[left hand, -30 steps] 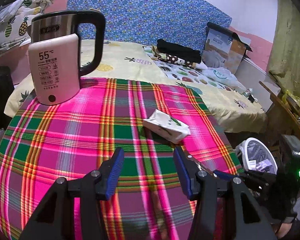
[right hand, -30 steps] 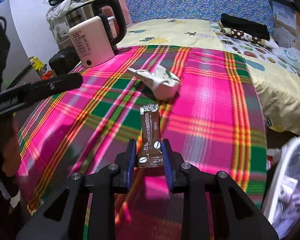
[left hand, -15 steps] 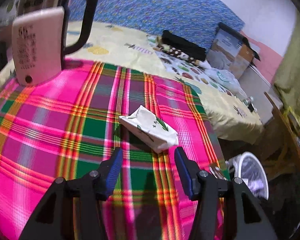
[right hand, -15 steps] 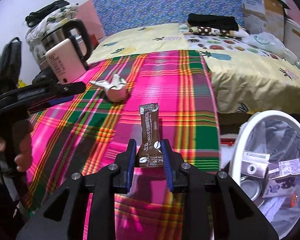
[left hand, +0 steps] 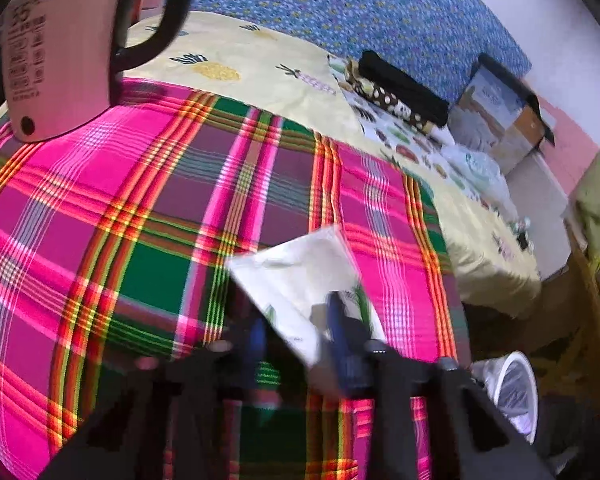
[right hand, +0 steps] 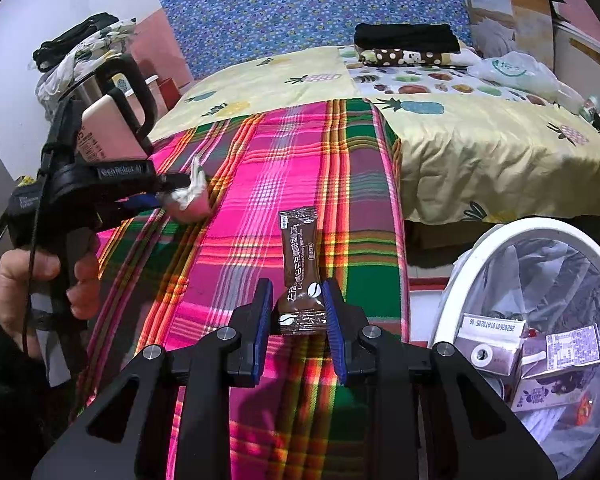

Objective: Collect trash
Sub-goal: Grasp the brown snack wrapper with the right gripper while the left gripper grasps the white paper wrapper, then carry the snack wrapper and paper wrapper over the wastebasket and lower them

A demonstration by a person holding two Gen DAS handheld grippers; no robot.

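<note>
On plaid cloth (right hand: 284, 168): right hand-held gripper (right hand: 296, 312) clamps one sachet (right hand: 300, 264); left (left hand: 296, 332) straddles one wrapper (left hand: 300, 276).

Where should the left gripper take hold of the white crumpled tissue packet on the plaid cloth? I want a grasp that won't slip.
Grip the white crumpled tissue packet across its narrow width at the near end, coming in low from the front edge of the pink plaid tablecloth. It lies flat and slanted, so that end fits between the left gripper fingers.

Kettle (left hand: 60, 60) crowds the plaid cloth's (left hand: 140, 200) far-left corner; middle lies open.
</note>
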